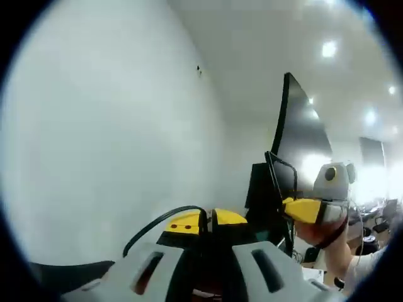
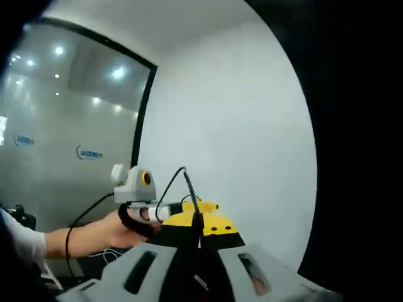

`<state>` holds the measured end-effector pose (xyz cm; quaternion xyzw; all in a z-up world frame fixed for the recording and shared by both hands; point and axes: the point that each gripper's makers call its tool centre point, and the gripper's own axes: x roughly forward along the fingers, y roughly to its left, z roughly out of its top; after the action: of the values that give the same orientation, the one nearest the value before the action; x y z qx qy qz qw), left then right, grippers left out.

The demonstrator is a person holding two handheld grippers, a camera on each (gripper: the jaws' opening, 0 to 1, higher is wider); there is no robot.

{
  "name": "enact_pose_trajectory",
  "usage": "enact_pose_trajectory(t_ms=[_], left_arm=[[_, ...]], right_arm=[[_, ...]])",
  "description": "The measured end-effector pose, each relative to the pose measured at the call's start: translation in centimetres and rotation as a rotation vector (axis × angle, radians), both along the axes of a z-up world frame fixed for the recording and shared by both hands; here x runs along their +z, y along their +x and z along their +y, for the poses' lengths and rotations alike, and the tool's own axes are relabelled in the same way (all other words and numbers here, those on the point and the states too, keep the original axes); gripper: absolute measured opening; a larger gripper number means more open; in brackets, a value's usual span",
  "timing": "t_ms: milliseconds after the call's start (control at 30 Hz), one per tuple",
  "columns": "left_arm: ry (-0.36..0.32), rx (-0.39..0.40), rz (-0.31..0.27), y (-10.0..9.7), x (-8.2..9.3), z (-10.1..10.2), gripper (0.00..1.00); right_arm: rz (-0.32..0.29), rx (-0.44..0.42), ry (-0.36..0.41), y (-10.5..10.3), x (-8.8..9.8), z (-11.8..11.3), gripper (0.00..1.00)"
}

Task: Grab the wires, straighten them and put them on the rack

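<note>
In the left gripper view the left gripper [image 1: 208, 221] has its yellow-tipped fingers pressed together on a black wire [image 1: 160, 221], which leaves the tips and curves down to the left in front of the white wall [image 1: 113, 138]. The right gripper [image 1: 302, 209] comes in from the right of the same view, held by a person's hand [image 1: 327, 242], and a thin black wire runs up from it as a bent loop near a dark screen [image 1: 301, 135].

In the right gripper view the right gripper [image 2: 201, 225] also has its fingers closed narrow on the wire [image 2: 189, 189], which rises from the tips and bends over toward the left gripper [image 2: 165, 212], well apart from it. A hand [image 2: 116, 231] holds that gripper, and a glass partition [image 2: 69, 119] stands behind.

So the wire is up in the air, between the two grippers, and I judge that the straightening is in progress — the stretch between them is not yet tight, because it arches. The rack I cannot find in these pictures.

What could go wrong: if the hands pull apart too quickly, the thin wire may slip out of one pair of fingers, since the grip area is small. If they pull too weakly, the bend stays and the wire may hang badly on the rack. The free tail can also catch on something below — its end is hidden.
</note>
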<state>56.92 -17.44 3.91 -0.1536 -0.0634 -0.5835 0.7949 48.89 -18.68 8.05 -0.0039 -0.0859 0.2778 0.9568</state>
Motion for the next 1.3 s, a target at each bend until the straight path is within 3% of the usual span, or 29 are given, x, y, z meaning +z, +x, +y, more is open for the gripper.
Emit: enact_pose_trajectory(t_ms=[33,100,200,267,367,400,433,500,533,633,667,700,767,800,833,867,933,967,1000,1033,1067,1167,1200,1233,1267,1300], left_arm=[[0.032,-0.014,-0.064,-0.6,0.2,-0.5,0.03],[0.083,-0.058,-0.140,-2.2,0.1,-1.7,0.05],[0.161,-0.094,-0.216,-4.4,-0.8,-3.9,0.05],[0.194,-0.141,-0.216,-5.8,-1.9,-5.4,0.08],[0.235,-0.265,-0.145,-8.0,-4.1,-6.3,0.22],[0.269,-0.285,-0.127,-8.3,-5.1,-6.0,0.29],[0.282,-0.281,-0.159,-8.5,-5.7,-5.4,0.34],[0.293,-0.220,-0.295,-8.3,-6.3,-3.0,0.44],[0.294,-0.192,-0.314,-8.0,-6.6,-1.4,0.48],[0.205,-0.101,-0.397,-7.8,-6.5,3.2,0.48],[0.140,-0.077,-0.437,-8.3,-7.1,4.8,0.44],[0.142,-0.109,-0.465,-9.2,-8.0,5.2,0.43],[0.141,-0.072,-0.438,-9.2,-10.5,6.2,0.38],[0.107,-0.027,-0.400,-8.1,-10.9,6.7,0.38],[0.061,-0.034,-0.363,-8.0,-11.0,7.4,0.40],[0.041,-0.049,-0.354,-7.9,-11.3,7.7,0.49],[0.052,-0.065,-0.285,-7.6,-13.0,8.1,0.95],[0.076,-0.082,-0.224,-7.6,-14.4,8.4,0.93],[0.048,-0.027,-0.206,-6.4,-14.6,9.3,0.91],[0.031,0.014,-0.237,-5.5,-14.8,9.8,0.93],[0.048,0.045,-0.267,-5.1,-15.6,9.7,0.95],[0.198,0.041,-0.219,-4.1,-19.5,9.6,0.94],[0.232,0.072,-0.230,-3.5,-20.7,10.0,0.95],[0.264,0.084,-0.259,-3.1,-21.9,10.2,0.94],[0.308,0.076,-0.291,-3.4,-23.6,10.3,0.93],[0.355,0.052,-0.284,-3.5,-25.8,10.3,0.94]], right_arm=[[0.010,0.018,0.000,-0.1,-0.2,0.3,0.00],[0.019,0.045,0.007,-0.5,0.1,0.9,0.00],[0.005,0.054,-0.014,-0.9,0.3,1.7,0.00],[-0.030,0.045,0.005,-1.0,1.5,1.7,0.00],[-0.076,-0.024,-0.024,0.0,2.7,0.7,0.00],[-0.076,-0.034,-0.031,0.2,2.7,0.5,0.00],[-0.074,-0.051,-0.035,0.4,2.6,0.0,0.00],[-0.085,-0.060,-0.022,0.5,3.0,-0.9,0.00],[-0.087,-0.064,-0.024,0.5,3.1,-1.1,0.00],[-0.078,-0.056,-0.016,0.8,2.9,-1.6,0.01],[-0.075,-0.050,-0.024,0.8,2.6,-1.3,0.01],[-0.081,-0.047,-0.031,0.7,2.4,-1.0,0.01],[-0.083,-0.047,-0.038,0.9,2.5,-0.8,0.01],[-0.079,-0.044,-0.035,1.0,2.4,-0.6,0.01],[-0.079,-0.044,-0.034,1.0,2.3,-0.5,0.01],[-0.084,-0.047,-0.034,1.1,2.2,-0.2,0.00],[-0.126,-0.086,-0.020,1.0,3.0,-0.6,0.00],[-0.136,-0.090,-0.016,0.8,3.3,-0.7,0.00],[-0.150,-0.094,-0.003,0.8,3.9,-0.8,0.00],[-0.156,-0.102,0.003,1.0,4.5,-1.2,0.00],[-0.156,-0.126,0.002,1.4,4.8,-1.6,0.00],[-0.152,-0.187,-0.014,2.6,5.4,-2.9,0.00],[-0.209,-0.236,-0.012,2.4,6.4,-3.8,0.00],[-0.227,-0.245,-0.017,2.2,6.9,-4.1,0.00],[-0.253,-0.273,-0.029,1.9,7.6,-4.6,0.00],[-0.293,-0.313,-0.001,1.2,8.9,-5.6,0.00]])
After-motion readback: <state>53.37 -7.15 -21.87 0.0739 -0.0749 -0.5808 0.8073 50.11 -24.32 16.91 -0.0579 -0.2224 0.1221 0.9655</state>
